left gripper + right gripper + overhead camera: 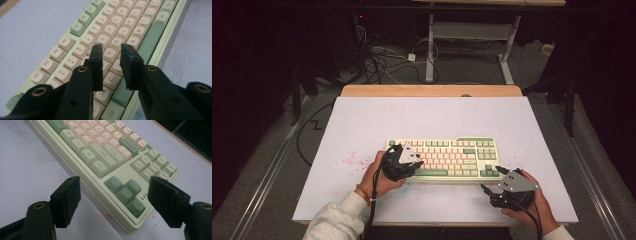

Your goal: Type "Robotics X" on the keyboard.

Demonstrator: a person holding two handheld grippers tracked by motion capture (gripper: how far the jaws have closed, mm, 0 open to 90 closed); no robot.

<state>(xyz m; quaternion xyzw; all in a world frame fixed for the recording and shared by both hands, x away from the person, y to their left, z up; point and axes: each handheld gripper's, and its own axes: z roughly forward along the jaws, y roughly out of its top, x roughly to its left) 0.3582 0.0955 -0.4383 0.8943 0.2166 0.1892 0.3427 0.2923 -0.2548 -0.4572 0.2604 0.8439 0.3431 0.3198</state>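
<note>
From above, we see the keyboard [444,159] lying near the front middle of the pale bench [362,125]. Our left hand [379,177] comes in from the bottom left, wrist bent inward, holding the left tongs [408,161] over the keyboard's left end. Our right hand [532,200] rests on the bench just off the keyboard's front right corner, its right tongs [492,180] aimed at that corner.

Looking along the left tongs [112,53], we find the jaws a narrow gap apart, gripping nothing, poised over the letter keys [117,32].

Looking along the right tongs [113,195], we find the jaws spread wide and empty, with the arrow keys [125,192] between them farther off.
</note>
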